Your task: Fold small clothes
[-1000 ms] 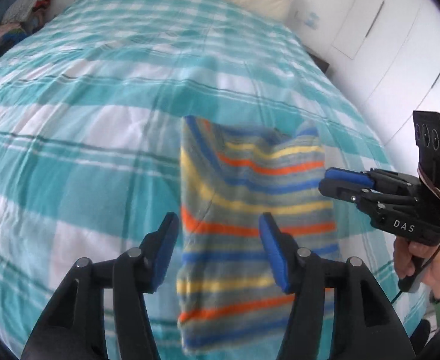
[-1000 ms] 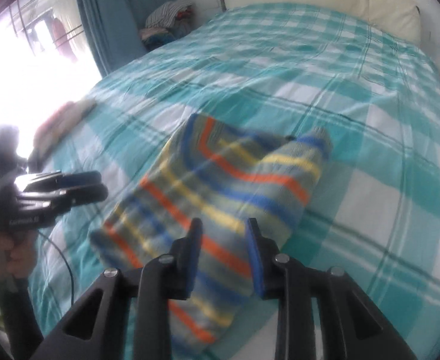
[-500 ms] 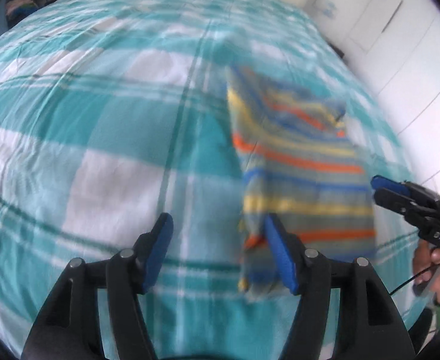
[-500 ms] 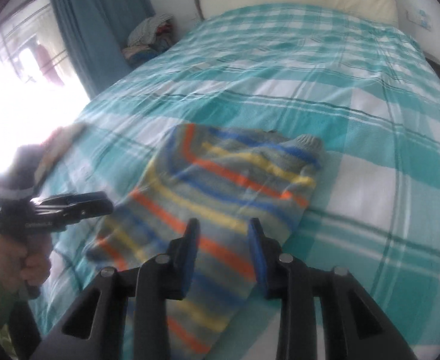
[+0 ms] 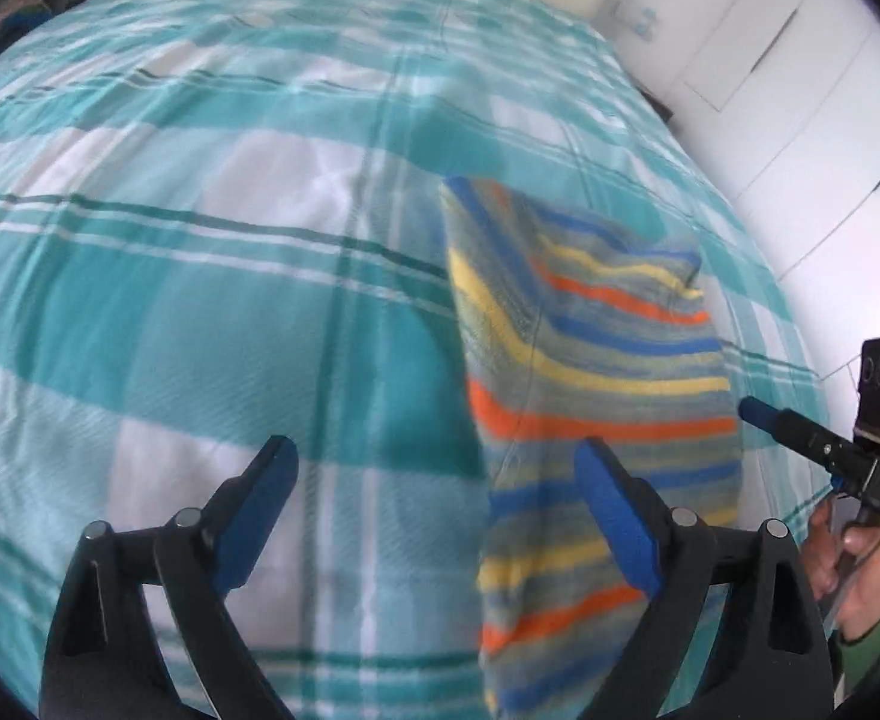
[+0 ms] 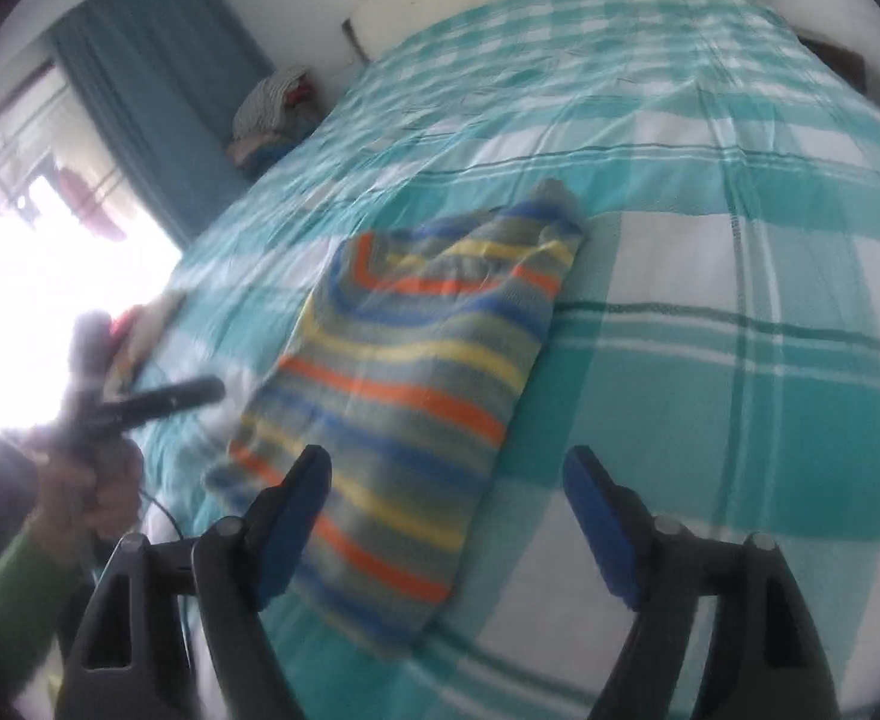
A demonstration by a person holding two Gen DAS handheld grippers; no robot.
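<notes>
While I look down the left wrist camera: my left gripper hangs above the bed with nothing between its blue pads
Left fingers: wide apart, having just been opening; the right pad sits in front of the garment's edge, and I cannot tell whether it touches the cloth
Task garment: a small folded knit top with grey, blue, yellow and orange stripes lies flat on the teal-and-white checked bedspread, right of centre, running from mid-bed down to the bottom edge of this view
Other tool here: my right gripper comes in from the right edge, its blue tip just beside the garment's right side; the hand in a green sleeve holds its grip
Background: white cupboard doors at upper right

Right wrist camera, gripper: my right gripper has its fingers spread wide, having just been opening, holding nothing
Garment here: the striped top lies flat on the bedspread, its near end between and left of the pads
Left gripper here: blurred at the left, above the bed's edge; its opening is unreadable from this side
Surroundings: blue curtain and a pile of clothes beyond the bed
</notes>
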